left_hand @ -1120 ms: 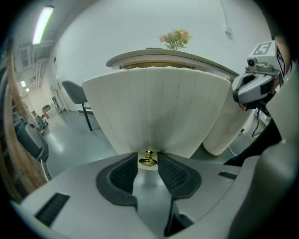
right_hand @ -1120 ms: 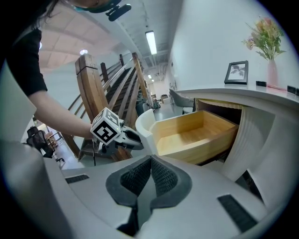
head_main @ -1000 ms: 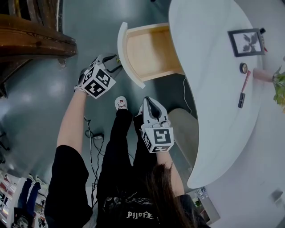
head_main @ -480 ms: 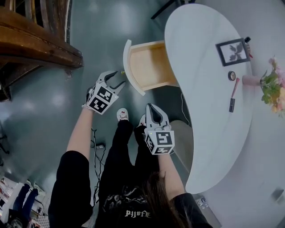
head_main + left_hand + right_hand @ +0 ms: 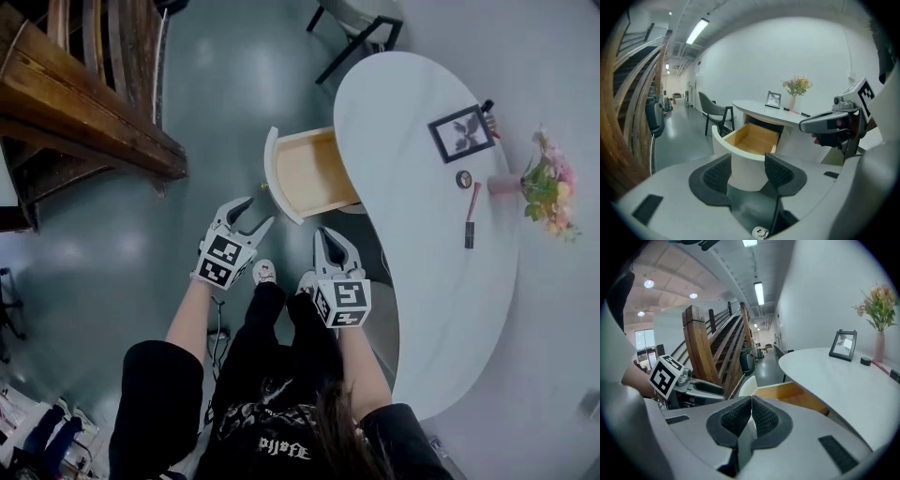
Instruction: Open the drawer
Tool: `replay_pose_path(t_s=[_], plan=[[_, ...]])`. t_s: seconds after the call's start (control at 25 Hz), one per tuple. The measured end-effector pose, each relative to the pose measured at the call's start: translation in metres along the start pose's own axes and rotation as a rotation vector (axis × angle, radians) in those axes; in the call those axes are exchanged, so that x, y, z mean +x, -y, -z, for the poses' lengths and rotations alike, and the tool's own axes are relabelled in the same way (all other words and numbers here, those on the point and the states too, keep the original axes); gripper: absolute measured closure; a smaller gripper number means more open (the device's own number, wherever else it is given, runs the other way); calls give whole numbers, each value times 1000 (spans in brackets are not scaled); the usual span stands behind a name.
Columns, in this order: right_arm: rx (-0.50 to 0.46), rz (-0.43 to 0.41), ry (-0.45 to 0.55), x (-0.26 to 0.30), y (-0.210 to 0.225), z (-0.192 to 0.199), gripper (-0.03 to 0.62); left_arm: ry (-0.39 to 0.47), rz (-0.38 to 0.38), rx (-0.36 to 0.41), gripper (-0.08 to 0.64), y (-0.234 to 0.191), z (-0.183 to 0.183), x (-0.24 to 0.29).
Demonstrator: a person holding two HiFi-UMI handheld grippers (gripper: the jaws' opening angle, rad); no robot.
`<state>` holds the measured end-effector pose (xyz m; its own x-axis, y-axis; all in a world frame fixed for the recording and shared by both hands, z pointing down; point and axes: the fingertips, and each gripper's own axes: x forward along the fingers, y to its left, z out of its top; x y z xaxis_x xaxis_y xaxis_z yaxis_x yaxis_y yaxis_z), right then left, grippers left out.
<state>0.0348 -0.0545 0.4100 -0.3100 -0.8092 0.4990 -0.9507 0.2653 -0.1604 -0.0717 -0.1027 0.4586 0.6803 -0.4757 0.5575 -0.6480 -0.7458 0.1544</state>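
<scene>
The drawer (image 5: 305,174) stands pulled out from under the white curved table (image 5: 412,234); its wooden inside is bare and its curved white front (image 5: 740,161) faces me. My left gripper (image 5: 251,214) is open, held apart from the drawer front with nothing between its pads. In the left gripper view the drawer shows beyond the spread pads (image 5: 717,174). My right gripper (image 5: 330,239) is shut on nothing, below the drawer near the table edge. Its pads (image 5: 761,417) touch in the right gripper view, where the drawer (image 5: 787,393) lies beyond them.
On the table stand a picture frame (image 5: 460,132), a vase of flowers (image 5: 542,181), a small round thing (image 5: 463,179) and a pen-like stick (image 5: 470,228). A wooden staircase (image 5: 84,103) is at the left. A chair (image 5: 356,28) stands beyond the table. Cables (image 5: 217,319) lie on the floor.
Both grippers have pulled back and up, away from the drawer. The left gripper let go of the drawer front and its jaws spread wider. The drawer stays out.
</scene>
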Motion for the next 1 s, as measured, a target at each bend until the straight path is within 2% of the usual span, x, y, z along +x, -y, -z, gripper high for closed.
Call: replay_pose_path(t_s=[0.36, 0.6, 0.8, 1.0], plan=[[-12, 9, 40, -27, 5, -34, 566, 112, -20, -53, 343, 30, -49, -41], [-27, 14, 77, -43, 5, -57, 566, 186, -27, -52, 343, 50, -85, -61], [-41, 29, 101, -58, 10, -72, 566, 226, -34, -64, 344, 60, -104, -74], [-7, 57, 135, -76, 19, -81, 566, 248, -25, -73, 344, 75, -112, -87]])
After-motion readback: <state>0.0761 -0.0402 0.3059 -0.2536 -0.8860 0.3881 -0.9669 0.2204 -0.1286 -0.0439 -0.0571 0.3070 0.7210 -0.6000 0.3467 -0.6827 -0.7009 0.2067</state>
